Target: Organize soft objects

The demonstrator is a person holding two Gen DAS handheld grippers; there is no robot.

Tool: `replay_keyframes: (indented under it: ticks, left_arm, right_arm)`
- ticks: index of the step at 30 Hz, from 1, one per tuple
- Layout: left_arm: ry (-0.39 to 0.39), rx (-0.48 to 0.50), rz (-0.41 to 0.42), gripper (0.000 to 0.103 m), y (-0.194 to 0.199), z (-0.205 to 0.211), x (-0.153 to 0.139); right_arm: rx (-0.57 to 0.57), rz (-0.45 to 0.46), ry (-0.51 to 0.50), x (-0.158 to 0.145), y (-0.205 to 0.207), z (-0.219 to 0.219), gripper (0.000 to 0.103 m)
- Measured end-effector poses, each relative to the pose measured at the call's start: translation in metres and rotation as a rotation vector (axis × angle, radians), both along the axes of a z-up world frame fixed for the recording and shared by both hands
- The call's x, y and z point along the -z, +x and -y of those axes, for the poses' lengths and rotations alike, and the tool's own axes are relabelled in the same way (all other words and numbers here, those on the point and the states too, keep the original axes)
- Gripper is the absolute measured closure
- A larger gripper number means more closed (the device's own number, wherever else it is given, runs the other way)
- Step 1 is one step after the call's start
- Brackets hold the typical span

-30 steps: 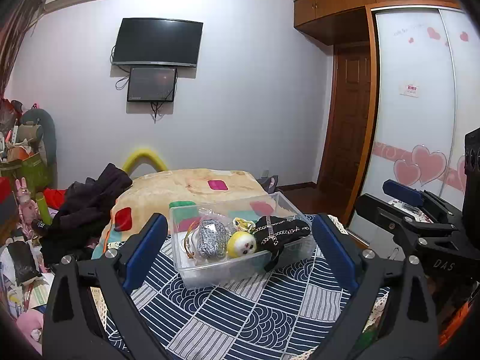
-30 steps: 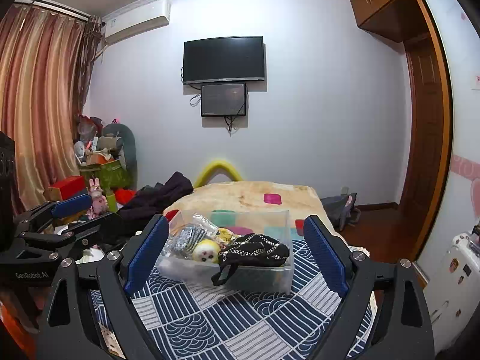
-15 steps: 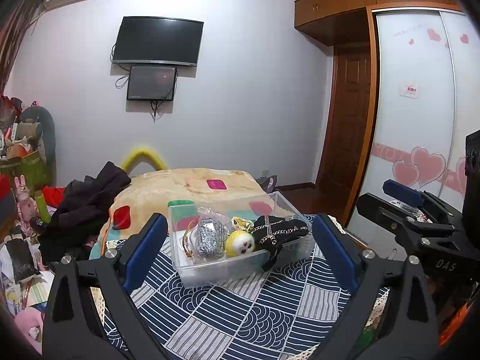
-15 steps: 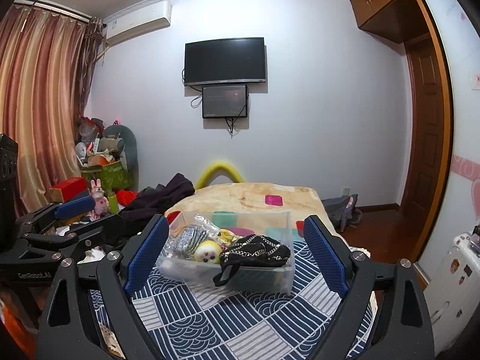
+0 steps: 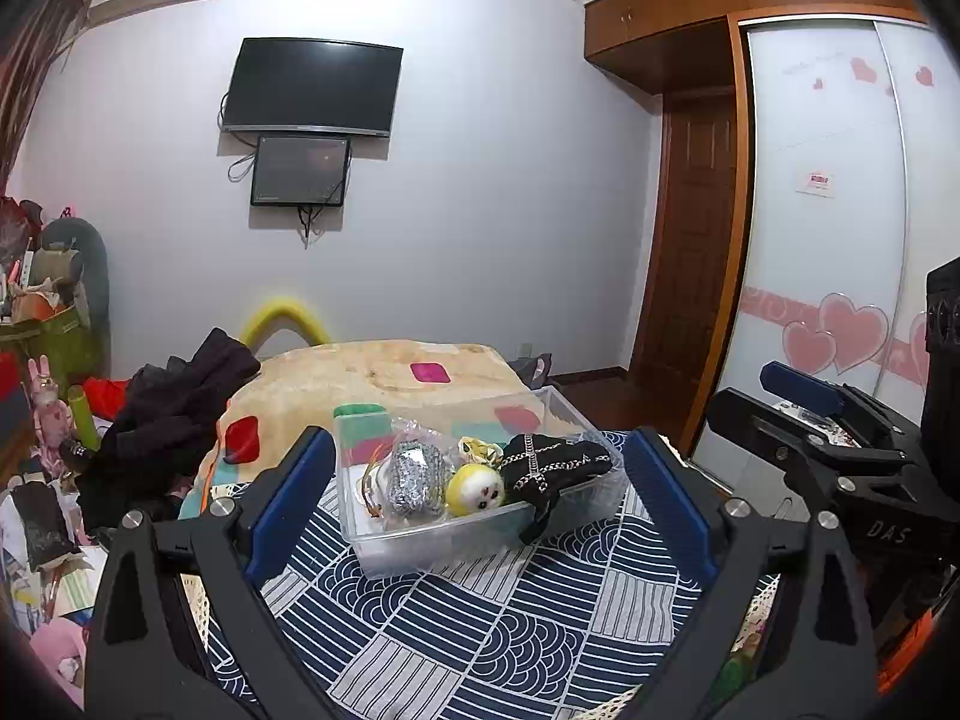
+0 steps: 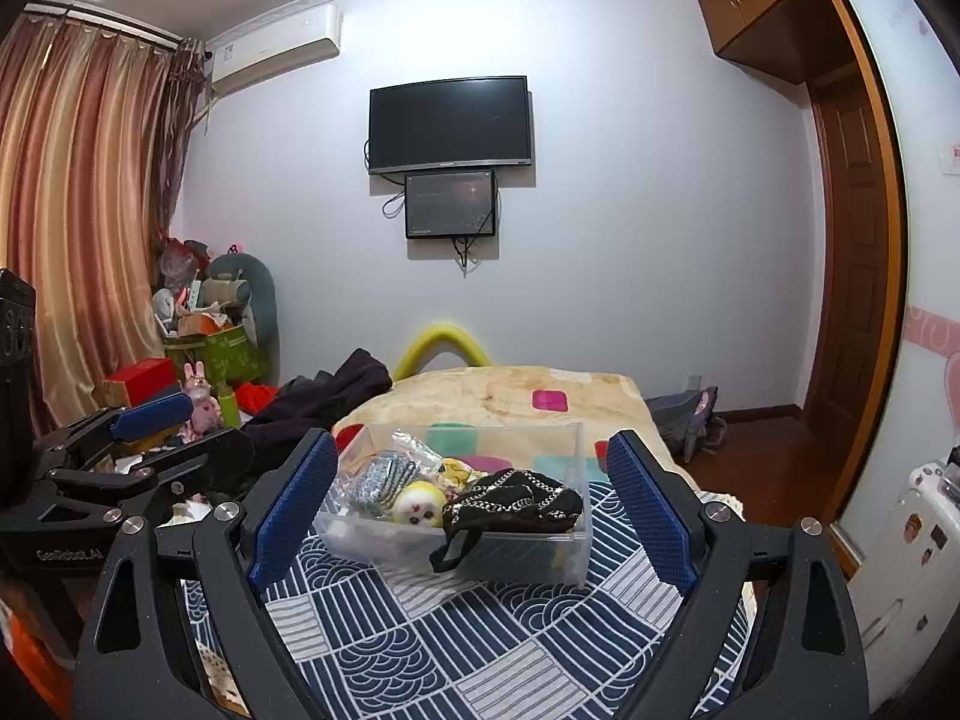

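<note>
A clear plastic bin stands on a blue patterned cloth on the bed. Inside lie a silver sparkly item in a plastic bag, a round yellow plush and a black pouch with a chain, its strap hanging over the front wall. My left gripper is open, short of the bin, with nothing between its blue pads. My right gripper is likewise open and holds nothing. Each gripper shows in the other's view, the right gripper and the left gripper.
A tan blanket covers the bed behind the bin. Dark clothes are piled at its left edge, with toys and boxes beyond. A wardrobe with heart stickers and a wooden door stand on the right.
</note>
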State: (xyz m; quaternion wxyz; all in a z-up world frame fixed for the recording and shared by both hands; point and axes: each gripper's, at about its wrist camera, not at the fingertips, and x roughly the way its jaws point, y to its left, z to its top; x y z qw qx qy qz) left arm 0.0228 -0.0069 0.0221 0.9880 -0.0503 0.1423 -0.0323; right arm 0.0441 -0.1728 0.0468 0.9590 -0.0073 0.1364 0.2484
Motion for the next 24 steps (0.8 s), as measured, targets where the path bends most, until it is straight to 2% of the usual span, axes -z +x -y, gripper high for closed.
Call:
replay_keyframes:
  ticks: [24]
  left_arm:
    - [0.015, 0.008, -0.001, 0.005, -0.0033, 0.0043, -0.0047]
  right_arm:
    - [-0.008, -0.003, 0.008, -0.0024, -0.0042, 0.0004, 0.013]
